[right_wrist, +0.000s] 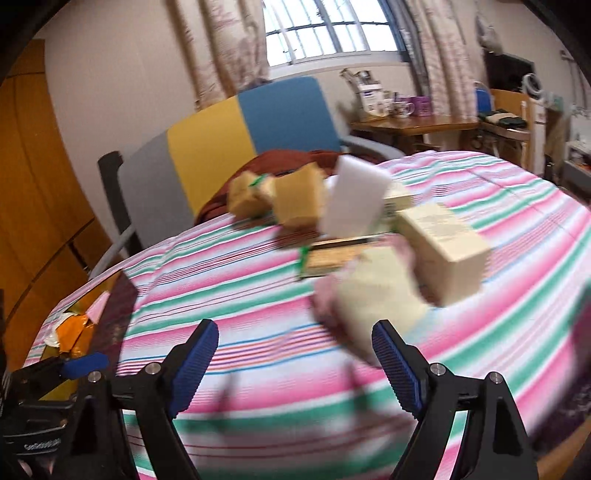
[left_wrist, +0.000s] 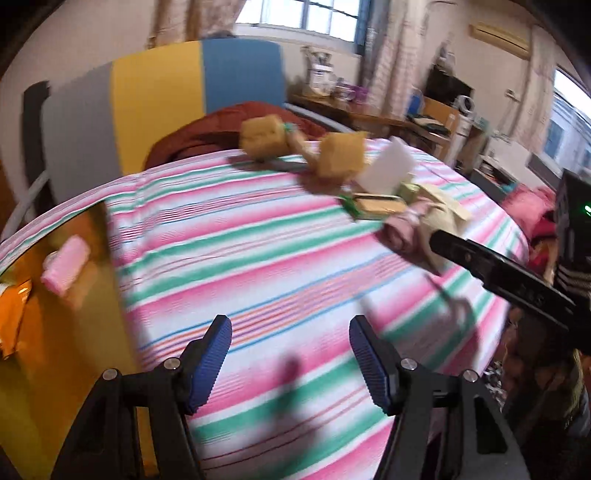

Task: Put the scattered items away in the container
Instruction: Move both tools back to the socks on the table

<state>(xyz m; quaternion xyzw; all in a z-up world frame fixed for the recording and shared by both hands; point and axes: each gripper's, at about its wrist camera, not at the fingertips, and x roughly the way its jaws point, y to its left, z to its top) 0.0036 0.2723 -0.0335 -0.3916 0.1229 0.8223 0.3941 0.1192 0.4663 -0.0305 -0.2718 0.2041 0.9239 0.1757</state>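
Both jaws spread and empty, right gripper (right_wrist: 291, 365) nearing the cream bundle (right_wrist: 380, 295) in the clutter mid-bed, container (left_wrist: 55, 295) far left by left gripper (left_wrist: 291, 363); blur suggests speed, so risk is scattering neighbouring cream box (right_wrist: 443, 247).

The striped bedsheet (left_wrist: 258, 240) is soft matt cloth. The sponges (right_wrist: 295, 201) look porous and rough. The gripper pads (right_wrist: 192, 365) are ribbed blue rubber, and the container (left_wrist: 74, 332) is glossy

Daylit bedroom, striped bed in front

A bright window (right_wrist: 325, 33) sits top centre between patterned curtains (right_wrist: 229, 48); a grey-yellow-blue headboard (right_wrist: 236, 136) stands mid-frame, a cluttered wooden side table (right_wrist: 413, 123) right, a wooden wardrobe (right_wrist: 33, 192) left.
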